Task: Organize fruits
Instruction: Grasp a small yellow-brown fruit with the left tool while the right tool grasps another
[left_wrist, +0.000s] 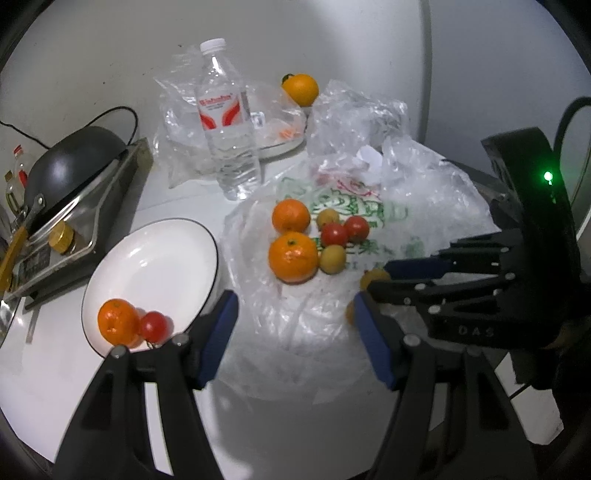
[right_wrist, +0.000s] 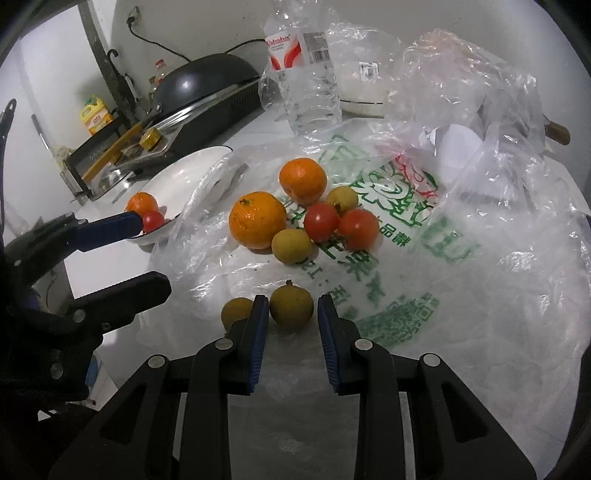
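Blue-padded left tongs (left_wrist: 295, 301) are held open and empty, hovering between the plate (left_wrist: 155, 258) at 9 o'clock and the plastic bag (left_wrist: 424, 206) at 3 o'clock.

In the right wrist view, the right tongs (right_wrist: 292, 300) are seen closed narrowly on a small yellow fruit (right_wrist: 291, 310) that sits low on the bag. Whether it is lifted clear cannot be told. A second yellow fruit (right_wrist: 236, 314) lies just beside the left pad, at 9 o'clock of the gripped one.

Little is judged done: only one orange (left_wrist: 118, 321) and one tomato (left_wrist: 153, 325), touching each other, are found in the plate.

Most remains. On the bag, at 12 o'clock of the tongs, two oranges (left_wrist: 293, 256), two tomatoes (left_wrist: 333, 234) and two more yellow fruits (left_wrist: 332, 259) are bunched together. Another orange (left_wrist: 300, 88) is seen far back at 12 o'clock, beyond the water bottle (left_wrist: 229, 129). All are judged yet to be sorted across the surface (left_wrist: 55, 369).
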